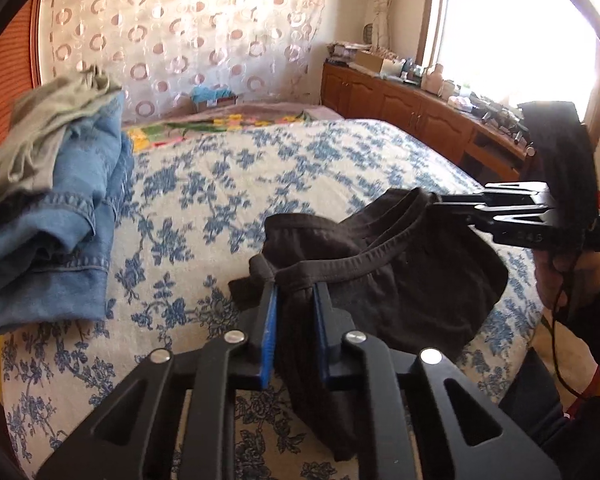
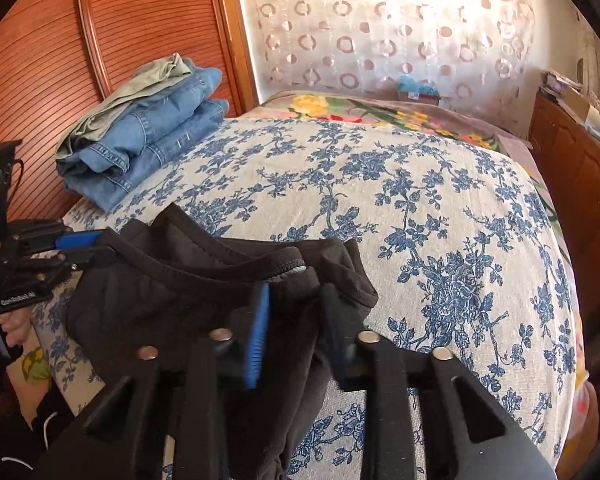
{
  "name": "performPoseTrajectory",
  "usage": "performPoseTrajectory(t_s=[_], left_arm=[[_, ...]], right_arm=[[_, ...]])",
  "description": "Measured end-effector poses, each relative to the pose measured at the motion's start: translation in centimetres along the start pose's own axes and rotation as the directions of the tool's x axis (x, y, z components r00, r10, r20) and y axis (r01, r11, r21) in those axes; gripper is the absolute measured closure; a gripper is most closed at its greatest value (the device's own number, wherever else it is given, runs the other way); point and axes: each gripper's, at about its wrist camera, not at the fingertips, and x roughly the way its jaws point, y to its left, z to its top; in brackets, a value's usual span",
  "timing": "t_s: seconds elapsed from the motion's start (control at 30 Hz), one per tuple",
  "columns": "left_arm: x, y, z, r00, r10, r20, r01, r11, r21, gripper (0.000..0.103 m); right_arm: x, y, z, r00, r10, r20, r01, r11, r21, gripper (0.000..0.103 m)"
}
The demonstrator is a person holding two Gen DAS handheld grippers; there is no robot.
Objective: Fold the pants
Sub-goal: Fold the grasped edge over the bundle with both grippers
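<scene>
Black pants hang by their waistband above the blue-flowered bedspread. My left gripper is shut on one end of the waistband, with cloth bunched between its blue pads. My right gripper is shut on the other end of the pants. In the left wrist view the right gripper comes in from the right and pinches the band. In the right wrist view the left gripper comes in from the left. The waistband sags open between them. The pant legs drop out of sight below.
A pile of folded blue jeans with a grey-green garment on top lies at the bed's left side by the wooden headboard. A wooden cabinet full of small items stands under the window on the right.
</scene>
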Motion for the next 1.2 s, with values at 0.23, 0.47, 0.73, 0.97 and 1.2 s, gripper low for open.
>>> performPoseTrajectory(t_s=[0.23, 0.47, 0.73, 0.97, 1.2], left_arm=[[-1.3, -0.3, 2.3, 0.998, -0.011, 0.065, 0.01, 1.0, 0.006, 0.095], [0.5, 0.1, 4.3, 0.998, 0.023, 0.066, -0.024, 1.0, 0.01, 0.095], [4.4, 1.3, 4.5, 0.997, 0.08, -0.009, -0.08, 0.997, -0.01, 0.095], [4.2, 1.4, 3.5, 0.995, 0.091, -0.042, -0.092, 0.996, -0.016, 0.075], [2.1, 0.7, 2.6, 0.998, 0.055, -0.024, -0.055, 0.998, -0.008, 0.053]], right_arm=[[-1.0, -0.7, 0.0, 0.998, 0.016, 0.054, -0.018, 0.999, 0.035, 0.094], [-1.3, -1.0, 0.1, 0.995, -0.03, 0.098, 0.025, 0.998, 0.051, 0.097], [0.1, -1.7, 0.3, 0.994, -0.089, 0.069, 0.082, 0.992, 0.097, 0.096], [-0.8, -1.8, 0.2, 0.994, -0.089, 0.068, 0.081, 0.99, 0.114, 0.079], [-3.3, -0.9, -1.2, 0.996, -0.057, 0.076, 0.049, 0.993, 0.11, 0.07]])
